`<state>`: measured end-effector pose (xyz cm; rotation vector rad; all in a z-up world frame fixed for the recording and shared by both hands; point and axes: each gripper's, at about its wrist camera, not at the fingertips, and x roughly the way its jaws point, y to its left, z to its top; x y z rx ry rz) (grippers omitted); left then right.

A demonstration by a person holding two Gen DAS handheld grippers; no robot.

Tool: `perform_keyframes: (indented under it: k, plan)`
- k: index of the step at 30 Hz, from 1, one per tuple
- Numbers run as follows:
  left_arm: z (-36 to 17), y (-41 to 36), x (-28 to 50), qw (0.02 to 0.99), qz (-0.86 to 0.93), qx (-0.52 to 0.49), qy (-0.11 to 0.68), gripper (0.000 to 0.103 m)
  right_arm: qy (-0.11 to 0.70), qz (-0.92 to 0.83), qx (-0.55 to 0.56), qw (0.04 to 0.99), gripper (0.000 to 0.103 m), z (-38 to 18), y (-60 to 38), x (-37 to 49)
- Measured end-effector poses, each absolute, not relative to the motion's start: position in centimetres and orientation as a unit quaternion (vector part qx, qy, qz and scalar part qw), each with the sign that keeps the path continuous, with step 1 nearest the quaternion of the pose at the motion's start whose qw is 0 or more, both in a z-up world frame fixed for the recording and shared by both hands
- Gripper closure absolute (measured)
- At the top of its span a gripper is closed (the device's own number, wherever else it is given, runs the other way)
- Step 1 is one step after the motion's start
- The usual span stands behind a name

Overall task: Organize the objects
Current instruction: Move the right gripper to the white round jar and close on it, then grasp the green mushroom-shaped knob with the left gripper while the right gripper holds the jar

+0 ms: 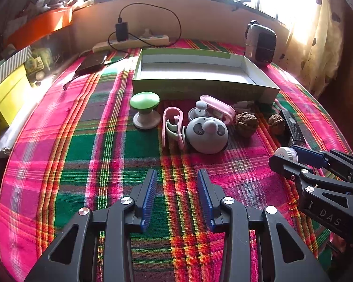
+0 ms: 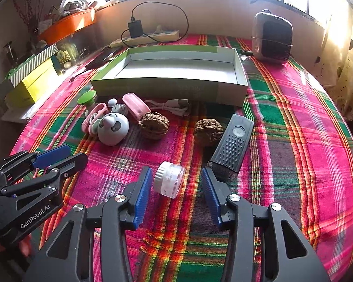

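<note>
Plaid tablecloth (image 2: 282,117), lower centre of frame: right gripper (image 2: 176,183), jaws parted, straddles the small white jar (image 2: 168,182), grasp pending; left gripper (image 1: 176,188) wide, empty.

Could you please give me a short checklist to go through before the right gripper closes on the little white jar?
1. White jar lies between the right gripper fingers: ok.
2. Pads pressing on the jar: not ok; a gap shows on both sides.
3. Jar upright: not ok; it lies tilted on the cloth.
4. Black remote clear of the right-hand finger: cannot tell; its near end sits very close to the fingertip.
5. Open box has free room: ok; its floor looks bare.
6. Left gripper out of the way: ok; open, nothing between its fingers.
</note>
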<state>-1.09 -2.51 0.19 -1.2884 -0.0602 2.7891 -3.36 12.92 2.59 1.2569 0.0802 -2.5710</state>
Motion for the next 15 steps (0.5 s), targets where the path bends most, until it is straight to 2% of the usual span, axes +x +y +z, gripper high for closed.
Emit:
perform_keyframes:
  k: [2,3,5,15]
  plan:
    - [0.2,-2.8,-1.2,0.039,0.907,-0.419,-0.025,0.069,0.029,-0.889,0.436,0.138,0.066,2.5,12.9,-3.4]
    - [0.2,-3.0,-1.3,0.039,0.907,-0.419,-0.025,0.069,0.03,-0.889,0.436,0.139,0.074,2.5,12.8,-3.4]
    - [0.2,-3.2,-1.4,0.038,0.907,-0.419,-0.025,0.069,0.035,-0.887,0.437,0.145,0.08,2.5,12.7,-3.4]
    - [1.2,-5.4,-2.4,0.037,0.91,-0.41,-0.049,0.069,0.032,-0.888,0.433,0.152,0.083,2.5,12.4,-3.6]
